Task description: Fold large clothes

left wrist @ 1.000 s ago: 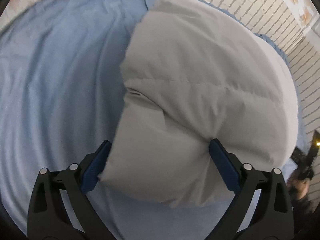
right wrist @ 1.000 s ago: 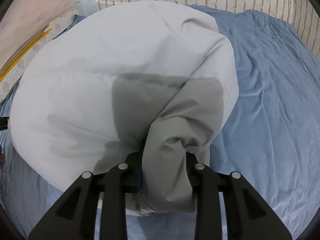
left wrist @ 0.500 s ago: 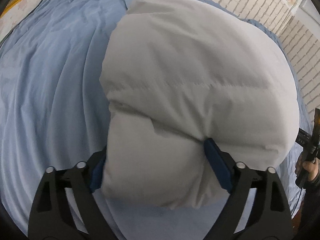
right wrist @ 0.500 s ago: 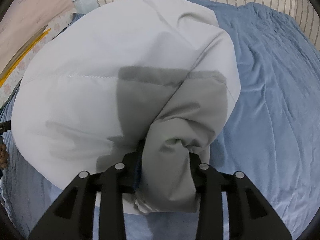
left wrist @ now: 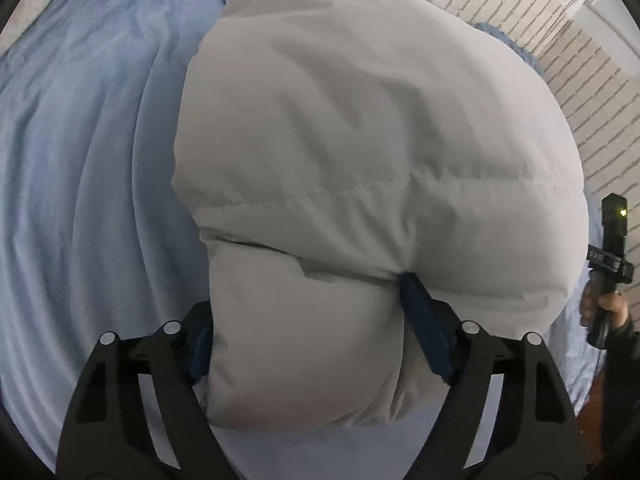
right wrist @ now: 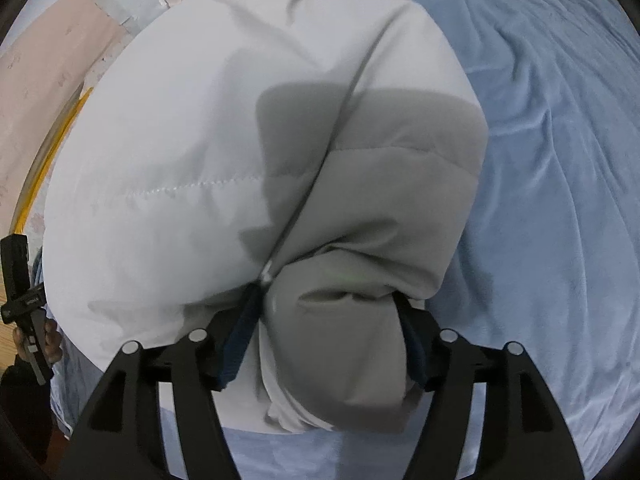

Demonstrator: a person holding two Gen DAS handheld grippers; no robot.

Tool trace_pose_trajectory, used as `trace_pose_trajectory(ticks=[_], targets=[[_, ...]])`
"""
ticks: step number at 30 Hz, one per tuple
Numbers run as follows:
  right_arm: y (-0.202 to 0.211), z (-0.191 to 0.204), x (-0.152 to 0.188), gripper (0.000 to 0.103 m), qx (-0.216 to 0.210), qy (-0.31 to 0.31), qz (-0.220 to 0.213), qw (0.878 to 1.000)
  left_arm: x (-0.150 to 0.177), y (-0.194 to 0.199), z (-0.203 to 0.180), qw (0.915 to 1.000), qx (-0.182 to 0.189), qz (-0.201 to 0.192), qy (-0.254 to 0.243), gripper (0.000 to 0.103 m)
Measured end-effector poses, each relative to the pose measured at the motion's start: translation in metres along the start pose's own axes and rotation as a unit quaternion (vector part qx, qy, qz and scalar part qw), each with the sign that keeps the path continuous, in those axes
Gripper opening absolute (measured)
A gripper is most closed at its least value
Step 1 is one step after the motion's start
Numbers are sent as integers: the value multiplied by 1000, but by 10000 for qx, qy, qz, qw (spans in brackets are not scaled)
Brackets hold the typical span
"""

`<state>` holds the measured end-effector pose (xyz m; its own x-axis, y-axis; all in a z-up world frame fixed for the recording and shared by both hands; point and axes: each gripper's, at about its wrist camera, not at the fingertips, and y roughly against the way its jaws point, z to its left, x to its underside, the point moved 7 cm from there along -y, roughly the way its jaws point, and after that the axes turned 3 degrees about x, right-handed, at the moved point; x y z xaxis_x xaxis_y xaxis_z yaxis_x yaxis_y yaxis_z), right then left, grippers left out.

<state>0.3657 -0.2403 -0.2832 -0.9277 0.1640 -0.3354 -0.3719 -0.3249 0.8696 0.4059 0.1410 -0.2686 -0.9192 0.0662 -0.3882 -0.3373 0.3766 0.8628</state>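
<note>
A puffy pale grey jacket [left wrist: 360, 140] lies bundled on the blue bed sheet [left wrist: 80, 160]. My left gripper [left wrist: 308, 312] is closing on the jacket's padded near corner. Its right blue pad [left wrist: 420, 320] digs into a crease, and the left pad is hidden behind the fabric. In the right wrist view the jacket [right wrist: 180, 140] shows a dark zipper line [right wrist: 320, 152] running to my right gripper [right wrist: 326, 292]. That gripper's jaws are opening, and a darker grey fold [right wrist: 352, 352] still bulges between them, filling the gap loosely.
The blue sheet [right wrist: 560, 160] spreads wide to the right of the jacket. A white brick wall [left wrist: 580, 60] stands behind the bed. A pink cloth [right wrist: 40, 80] and a yellow edge [right wrist: 52, 160] lie at the left. A hand holding the other gripper's handle [left wrist: 608, 272] shows at the right rim.
The left jaws have narrowed onto the jacket's corner and come closer to it. The right jaws have spread apart, and the grey fold between them has widened and slackened.
</note>
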Motion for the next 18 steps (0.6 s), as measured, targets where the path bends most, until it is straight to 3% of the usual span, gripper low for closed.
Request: trace_pose_trajectory(ticks=[4, 7, 12, 18], targets=[[3, 7, 1, 58, -9, 80, 28, 10000, -5, 2, -2, 9997, -142, -44, -186, 65], [2, 16, 3, 49, 133, 299, 60, 9994, -9, 1, -8, 9974, -446, 0, -568, 59], [-2, 25, 2, 45, 401, 465, 106, 9981, -20, -6, -13, 9923, -854, 37, -895, 54], [-7, 34, 3, 45, 508, 516, 102, 9973, -28, -8, -5, 9911, -941, 46, -941, 53]])
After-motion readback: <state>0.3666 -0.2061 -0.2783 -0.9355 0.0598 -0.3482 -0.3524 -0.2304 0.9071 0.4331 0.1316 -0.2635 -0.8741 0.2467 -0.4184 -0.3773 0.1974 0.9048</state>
